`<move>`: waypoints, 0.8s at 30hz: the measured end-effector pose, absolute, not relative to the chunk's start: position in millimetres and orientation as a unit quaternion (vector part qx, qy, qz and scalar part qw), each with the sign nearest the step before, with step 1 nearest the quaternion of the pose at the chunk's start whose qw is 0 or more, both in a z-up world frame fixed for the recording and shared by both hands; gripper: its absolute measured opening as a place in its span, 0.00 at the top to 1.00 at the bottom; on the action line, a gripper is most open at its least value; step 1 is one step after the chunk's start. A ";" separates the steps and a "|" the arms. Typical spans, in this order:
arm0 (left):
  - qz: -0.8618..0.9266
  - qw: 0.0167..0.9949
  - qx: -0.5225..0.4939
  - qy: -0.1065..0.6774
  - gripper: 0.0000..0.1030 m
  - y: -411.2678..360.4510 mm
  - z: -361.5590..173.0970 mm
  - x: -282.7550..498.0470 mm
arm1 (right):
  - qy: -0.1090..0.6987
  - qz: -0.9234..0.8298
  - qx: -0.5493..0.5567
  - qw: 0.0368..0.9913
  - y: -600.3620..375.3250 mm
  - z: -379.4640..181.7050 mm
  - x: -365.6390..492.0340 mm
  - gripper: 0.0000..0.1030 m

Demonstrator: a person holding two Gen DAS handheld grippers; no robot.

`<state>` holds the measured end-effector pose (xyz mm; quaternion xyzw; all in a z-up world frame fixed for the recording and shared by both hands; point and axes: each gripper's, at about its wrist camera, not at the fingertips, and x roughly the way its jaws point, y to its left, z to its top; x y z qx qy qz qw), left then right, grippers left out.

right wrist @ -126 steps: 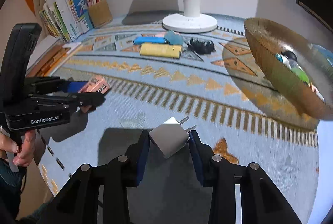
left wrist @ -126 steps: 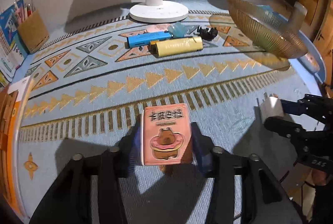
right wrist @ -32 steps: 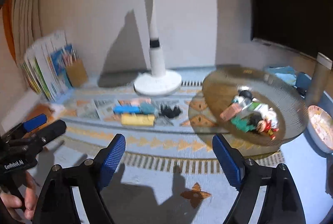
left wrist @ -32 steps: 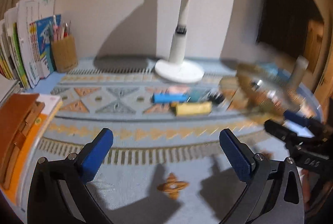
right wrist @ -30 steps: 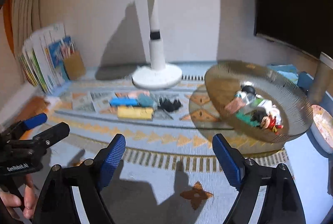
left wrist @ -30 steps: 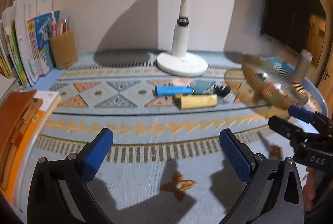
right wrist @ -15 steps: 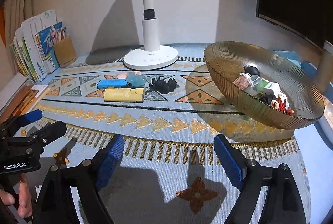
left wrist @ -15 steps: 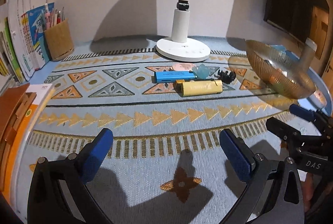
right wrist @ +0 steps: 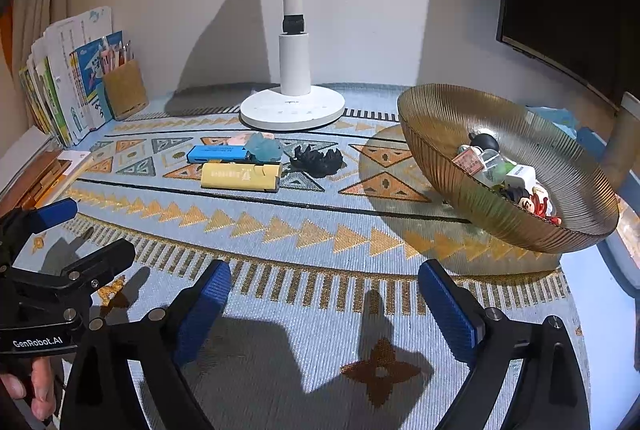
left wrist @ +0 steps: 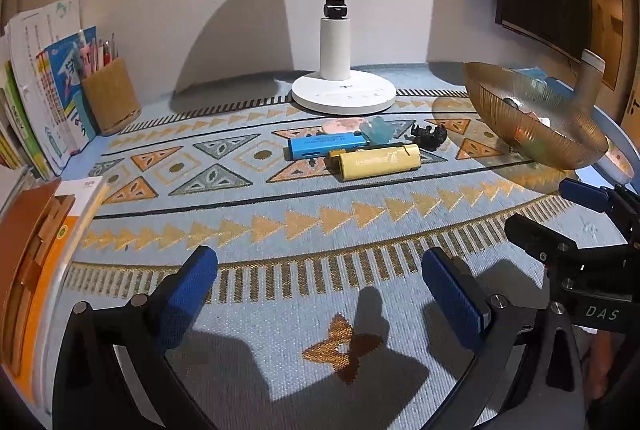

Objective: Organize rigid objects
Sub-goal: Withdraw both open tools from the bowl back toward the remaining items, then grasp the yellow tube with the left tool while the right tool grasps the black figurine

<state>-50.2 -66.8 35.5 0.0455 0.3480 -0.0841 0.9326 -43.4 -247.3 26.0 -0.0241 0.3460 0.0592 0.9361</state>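
Blue patterned cloth (right wrist: 320,230) covers the whole table, and nearest the cameras both tools hover over it with nothing held: the left gripper (left wrist: 320,290) and the right gripper (right wrist: 324,294) each have their jaws spread wide. Using the white lamp base (right wrist: 292,108) as the landmark, a small cluster of loose items lies just in front of it: a yellow lighter (right wrist: 240,176) closest to the grippers, a blue lighter (right wrist: 218,153) just behind it, a pale blue translucent piece (right wrist: 264,147) and a black clip (right wrist: 318,160) to its right, and a pinkish disc (left wrist: 343,125) nearest the base. To the right of the base stands the amber bowl (right wrist: 460,190), already holding several small things. The step in hand looks like a reach for the next pick; that calls for moving forward to the cluster, closing on one piece, and carrying it to the bowl. The bowl's contents overlap and are hard to identify, and the pinkish disc is partly hidden.
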 end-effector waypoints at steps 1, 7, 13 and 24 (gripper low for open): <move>-0.086 0.933 0.048 0.346 0.01 -68.1 35.7 -51.1 | 0.346 0.060 -0.025 0.936 -247.9 25.7 -42.9 0.08; -0.091 0.933 0.061 0.343 0.01 -73.4 35.6 -53.1 | 0.345 0.062 -0.030 0.936 -245.8 25.3 -43.3 0.08; -0.150 0.907 0.053 0.389 0.01 -76.4 30.8 -40.9 | 0.354 0.069 -0.030 0.932 -245.1 23.9 -40.6 0.08; -0.236 0.868 0.188 0.394 0.04 -103.9 38.9 37.8 | 0.421 0.071 0.026 0.904 -235.9 44.0 37.1 0.23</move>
